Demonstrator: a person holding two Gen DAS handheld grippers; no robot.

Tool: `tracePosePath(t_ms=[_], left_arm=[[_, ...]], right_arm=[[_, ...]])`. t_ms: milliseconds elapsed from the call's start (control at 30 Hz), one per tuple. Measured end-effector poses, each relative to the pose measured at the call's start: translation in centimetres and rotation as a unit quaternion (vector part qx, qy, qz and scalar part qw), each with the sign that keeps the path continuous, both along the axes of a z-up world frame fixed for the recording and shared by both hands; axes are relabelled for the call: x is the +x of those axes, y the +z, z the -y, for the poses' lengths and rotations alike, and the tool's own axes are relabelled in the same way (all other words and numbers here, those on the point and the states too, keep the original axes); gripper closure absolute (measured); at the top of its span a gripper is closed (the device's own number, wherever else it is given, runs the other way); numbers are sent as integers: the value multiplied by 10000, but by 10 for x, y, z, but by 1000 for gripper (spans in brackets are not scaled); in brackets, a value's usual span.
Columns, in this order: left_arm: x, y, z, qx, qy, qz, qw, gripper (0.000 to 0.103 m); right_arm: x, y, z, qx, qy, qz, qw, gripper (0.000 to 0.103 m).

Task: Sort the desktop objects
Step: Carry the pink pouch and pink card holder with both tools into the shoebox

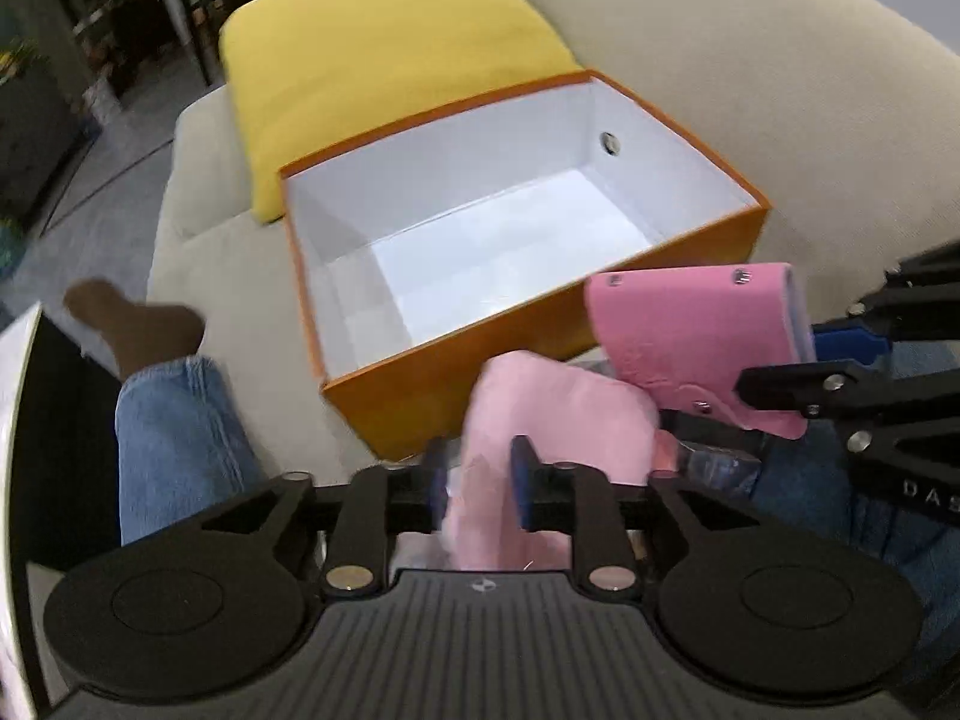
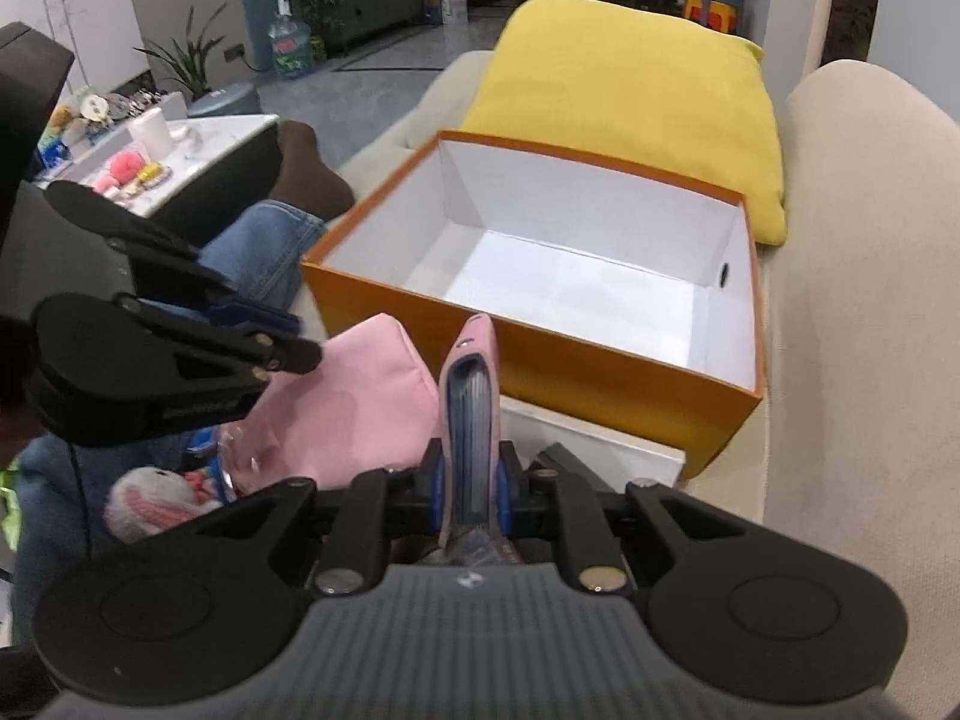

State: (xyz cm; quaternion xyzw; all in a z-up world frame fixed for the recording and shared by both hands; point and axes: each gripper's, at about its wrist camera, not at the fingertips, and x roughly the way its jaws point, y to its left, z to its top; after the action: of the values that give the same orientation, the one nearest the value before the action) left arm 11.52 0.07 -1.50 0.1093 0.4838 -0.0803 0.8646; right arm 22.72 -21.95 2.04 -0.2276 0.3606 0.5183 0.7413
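Box (image 1: 690, 264), orange outside and white inside, sits open on a beige sofa (image 1: 780, 90), its interior bare in both wrist views. A yellow cushion (image 1: 384, 60) lies just behind it, touching its far wall. A round hole (image 1: 610, 142) pierces one short wall.

Right gripper (image 2: 471, 483) is clamped on a pink notebook (image 2: 471, 396), held upright on edge, page block facing the camera, just in front of the box's near wall. In the left wrist view the same notebook shows its pink cover with metal snaps, beside the box's near right corner, above the person's lap.

Left gripper (image 1: 480, 471) stands narrowly parted around a pink pouch (image 1: 558, 414); whether the blue pads (image 1: 525, 480) press on the fabric cannot be told. The pouch lies in front of the box, left of the notebook as the right wrist view shows it.

A white-and-pink plush toy (image 2: 150, 501) lies low at the left of that view, near the pouch. A leg in blue jeans (image 1: 174, 438) with a brown sock (image 1: 144, 324) stretches beside the box's left wall. A low table (image 2: 228, 138) bearing small items stands beyond the foot.
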Motion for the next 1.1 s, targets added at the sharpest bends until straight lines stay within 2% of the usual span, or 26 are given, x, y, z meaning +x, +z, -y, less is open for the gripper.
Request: tracePosePath(t_ms=[33, 100, 233, 333, 467, 600, 733, 833, 867, 900, 1100], left_arm=[[-4, 3, -5, -58, 79, 22, 10000, 65], [-11, 11, -15, -229, 240, 84, 9994, 49], [-27, 19, -28, -680, 527, -116, 9962, 48], [-38, 14, -34, -1053, 701, -353, 9913, 49], [-44, -5, -34, -1434, 883, -662, 9835, 48], [-38, -27, -34, -1558, 1136, -797, 9780, 49], [-31, -39, -36, -1717, 1276, -723, 9742, 48], [-30, -41, -35, -1717, 1292, -565, 9750, 47], [-31, -40, -34, -1713, 1289, -527, 9753, 51], [-33, -37, -33, -1699, 1264, -452, 9763, 54], [-44, -7, -27, -1860, 1116, 173, 9760, 56]], right_arm=[[1, 0, 0, -7, -20, 7, 10000, 86], [2, 2, 1, 13, -47, 33, 10000, 86], [-1, 8, 6, 29, -50, 145, 9999, 86], [-4, 10, 12, 10, -18, 156, 9999, 86], [-9, 8, 18, -84, 40, 106, 9999, 86], [-13, 3, 18, -168, 86, 78, 9998, 86], [-13, -2, 14, -152, 74, 103, 9998, 86], [-12, -4, 12, -156, 70, 60, 9998, 86], [-13, -5, 12, -149, 66, 62, 9998, 86], [-13, -5, 11, -145, 71, 54, 9999, 86], [-13, -1, 10, -101, 101, 92, 9999, 86]])
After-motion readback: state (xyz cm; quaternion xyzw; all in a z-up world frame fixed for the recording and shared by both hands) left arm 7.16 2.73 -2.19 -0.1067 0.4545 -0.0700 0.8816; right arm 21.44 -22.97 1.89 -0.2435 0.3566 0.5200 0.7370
